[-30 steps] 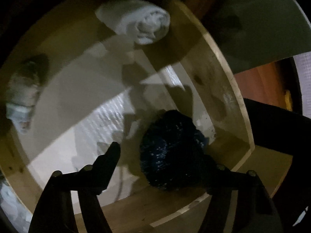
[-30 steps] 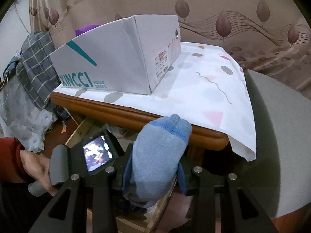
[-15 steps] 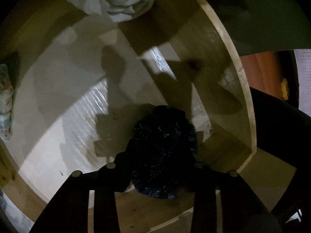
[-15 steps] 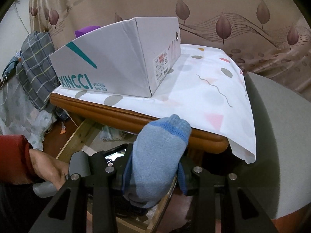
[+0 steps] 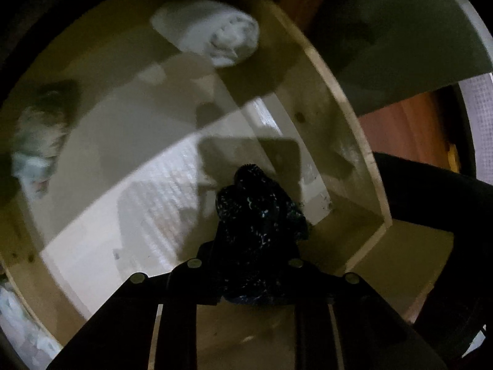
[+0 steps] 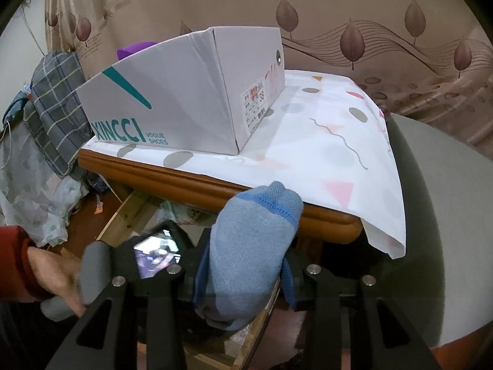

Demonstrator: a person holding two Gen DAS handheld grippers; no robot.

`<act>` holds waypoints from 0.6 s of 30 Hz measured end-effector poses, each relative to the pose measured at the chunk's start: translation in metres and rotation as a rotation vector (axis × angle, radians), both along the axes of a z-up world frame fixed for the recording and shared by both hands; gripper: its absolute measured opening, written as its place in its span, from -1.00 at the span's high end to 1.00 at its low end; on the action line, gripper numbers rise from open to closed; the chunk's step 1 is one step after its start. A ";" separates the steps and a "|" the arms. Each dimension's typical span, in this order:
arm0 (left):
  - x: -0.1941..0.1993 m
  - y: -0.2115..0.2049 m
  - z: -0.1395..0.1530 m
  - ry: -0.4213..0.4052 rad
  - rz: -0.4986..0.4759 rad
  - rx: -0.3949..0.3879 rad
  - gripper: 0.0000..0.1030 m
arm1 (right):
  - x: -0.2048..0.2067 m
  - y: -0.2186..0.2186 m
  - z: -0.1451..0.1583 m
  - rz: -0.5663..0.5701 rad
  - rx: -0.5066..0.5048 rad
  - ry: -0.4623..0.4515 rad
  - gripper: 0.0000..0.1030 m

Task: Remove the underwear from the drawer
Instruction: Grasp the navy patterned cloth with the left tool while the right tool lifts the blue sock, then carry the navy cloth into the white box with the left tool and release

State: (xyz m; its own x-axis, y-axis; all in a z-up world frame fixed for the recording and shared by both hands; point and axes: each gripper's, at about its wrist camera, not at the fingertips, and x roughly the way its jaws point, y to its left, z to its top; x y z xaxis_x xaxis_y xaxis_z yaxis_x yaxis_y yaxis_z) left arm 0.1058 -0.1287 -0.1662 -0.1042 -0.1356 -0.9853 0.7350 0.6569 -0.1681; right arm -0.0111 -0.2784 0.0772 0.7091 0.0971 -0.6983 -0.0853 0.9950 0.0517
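Since the earlier frame the jaws of the left gripper, then spread wide on either side of the dark speckled bundle, have been brought in against it and are closing on it at this moment, so that the bundle is now pinched between them near the front right corner of the drawer. The bundle, judged to be the underwear wanted, is seen bunched upward from the pale drawer floor, though whether it has left the floor cannot be told. A white rolled cloth is left at the far end of the drawer and a pale crumpled item at its left side, both well apart from the gripper. The right gripper is clamped on a light blue sock-like garment, held in front of the table edge, below the shoe box set on the patterned cloth. With the grasp made, the lift clear of the drawer wall is judged to be the step in hand
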 end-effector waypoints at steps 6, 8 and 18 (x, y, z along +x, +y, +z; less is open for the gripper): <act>-0.009 0.031 0.045 -0.082 0.031 -0.064 0.66 | 0.001 0.000 0.000 -0.007 0.000 -0.003 0.23; -0.020 0.043 0.061 -0.114 0.046 -0.076 0.66 | 0.001 0.001 0.000 -0.009 -0.001 -0.004 0.23; -0.092 0.078 0.159 -0.275 0.111 -0.154 0.66 | 0.000 0.003 -0.001 -0.013 -0.013 -0.007 0.23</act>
